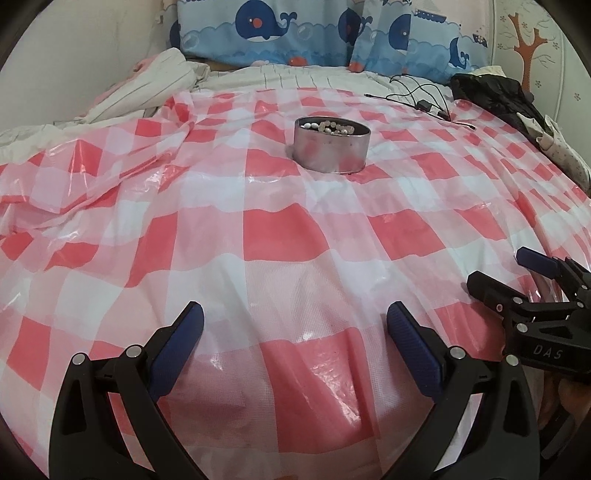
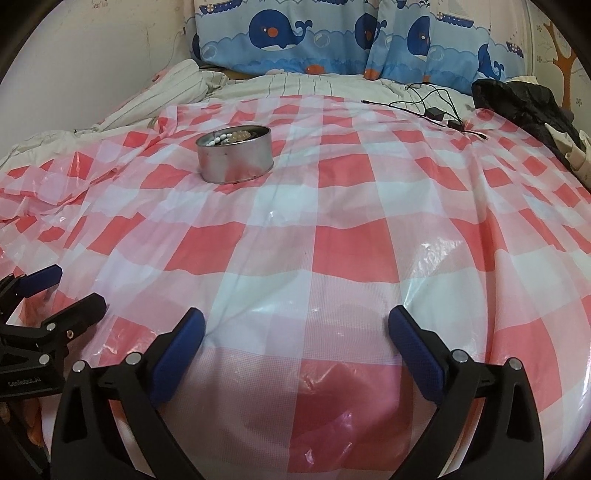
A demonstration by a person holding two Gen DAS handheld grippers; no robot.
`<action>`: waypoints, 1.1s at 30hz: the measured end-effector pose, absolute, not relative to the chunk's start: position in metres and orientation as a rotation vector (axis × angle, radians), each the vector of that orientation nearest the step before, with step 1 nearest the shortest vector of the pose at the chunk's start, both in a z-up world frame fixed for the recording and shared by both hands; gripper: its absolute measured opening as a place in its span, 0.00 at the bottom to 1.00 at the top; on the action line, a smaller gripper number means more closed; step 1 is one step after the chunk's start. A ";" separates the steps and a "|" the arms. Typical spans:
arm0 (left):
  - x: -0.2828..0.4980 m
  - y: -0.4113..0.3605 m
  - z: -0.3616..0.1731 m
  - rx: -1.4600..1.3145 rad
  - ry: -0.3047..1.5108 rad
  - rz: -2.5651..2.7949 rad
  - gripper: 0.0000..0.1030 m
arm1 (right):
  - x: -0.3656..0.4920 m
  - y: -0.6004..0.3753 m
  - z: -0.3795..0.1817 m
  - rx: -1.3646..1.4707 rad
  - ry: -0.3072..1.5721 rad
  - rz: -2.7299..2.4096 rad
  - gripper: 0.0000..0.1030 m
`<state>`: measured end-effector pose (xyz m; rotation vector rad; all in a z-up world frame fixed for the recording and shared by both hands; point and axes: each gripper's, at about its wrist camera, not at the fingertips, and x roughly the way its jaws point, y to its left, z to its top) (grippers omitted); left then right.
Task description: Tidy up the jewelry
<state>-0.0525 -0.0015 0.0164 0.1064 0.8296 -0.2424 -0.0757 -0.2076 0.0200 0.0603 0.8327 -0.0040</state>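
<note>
A round metal tin (image 1: 331,151) stands on the red-and-white checked plastic sheet (image 1: 295,236) that covers the bed. White and pale beads (image 1: 328,126) lie heaped inside it. My left gripper (image 1: 295,321) is open over bare sheet, well short of the tin, with nothing between its blue pads. The right gripper (image 1: 506,271) shows at the right edge of the left wrist view, also open. In the right wrist view the tin (image 2: 236,158) stands far off to the upper left, with beads (image 2: 229,138) showing at its rim. My right gripper (image 2: 295,325) is open wide and empty, and the left gripper (image 2: 72,290) is beside it.
Thin black cables with a small adapter (image 2: 434,112) lie at the back right of the sheet. A black garment (image 2: 524,99) is bunched at the right edge. Whale-print pillows (image 2: 295,33) lean on the wall behind. Striped bedding (image 1: 147,81) is rumpled at the back left.
</note>
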 end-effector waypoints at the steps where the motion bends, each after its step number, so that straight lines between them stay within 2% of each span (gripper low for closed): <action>1: -0.052 -0.002 0.015 0.105 0.832 -0.240 0.93 | -0.075 -0.208 0.020 0.059 0.833 -0.005 0.93; 33: -0.053 -0.002 0.011 0.081 0.831 -0.215 0.93 | -0.075 -0.207 0.019 0.057 0.833 -0.005 0.93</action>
